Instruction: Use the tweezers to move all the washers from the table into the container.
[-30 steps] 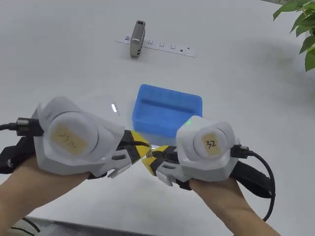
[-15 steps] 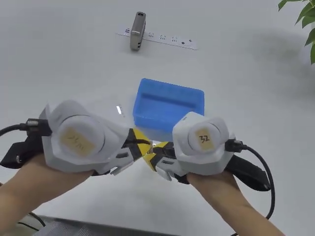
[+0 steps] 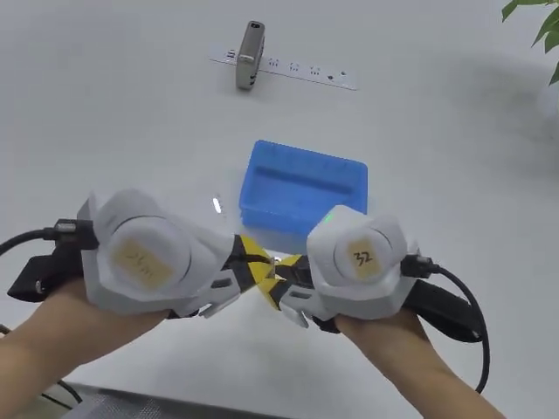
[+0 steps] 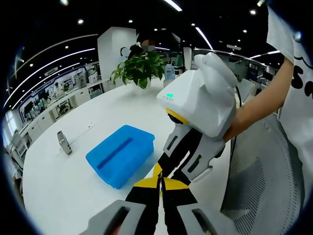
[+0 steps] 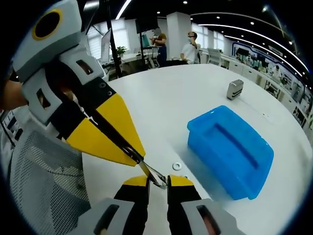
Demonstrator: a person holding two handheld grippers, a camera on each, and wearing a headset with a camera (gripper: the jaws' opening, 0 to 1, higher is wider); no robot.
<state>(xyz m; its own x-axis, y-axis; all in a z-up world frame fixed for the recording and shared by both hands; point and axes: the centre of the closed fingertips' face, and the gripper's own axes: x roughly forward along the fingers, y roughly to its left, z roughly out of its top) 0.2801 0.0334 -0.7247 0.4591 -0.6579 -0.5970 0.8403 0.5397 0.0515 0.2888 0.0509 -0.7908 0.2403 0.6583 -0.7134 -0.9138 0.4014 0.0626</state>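
Observation:
My left gripper [image 3: 258, 266] and right gripper [image 3: 281, 278] meet tip to tip above the table's near edge. Thin metal tweezers [image 5: 142, 166] stick out of the left gripper's [image 5: 122, 142] shut yellow jaws. Their free end lies between my right gripper's [image 5: 158, 182] jaws, which are closed in on it. A small washer [image 5: 176, 166] rests on the white table just beyond that end. The blue container [image 3: 304, 188] sits just past the grippers, also seen as the blue container [image 5: 230, 152] and blue container [image 4: 120, 154]. In the left gripper view my left gripper [image 4: 160, 183] is shut.
A white power strip [image 3: 297, 70] and a grey device [image 3: 250, 44] lie at the far side of the table. Plant leaves [image 3: 533, 13] hang in at the top right. The table's front edge [image 3: 262, 397] runs just below my hands, with a mesh chair [image 4: 264, 186] nearby.
The head view has shifted slightly. Both grippers stay tip to tip on the tweezers; nothing on the table has moved.

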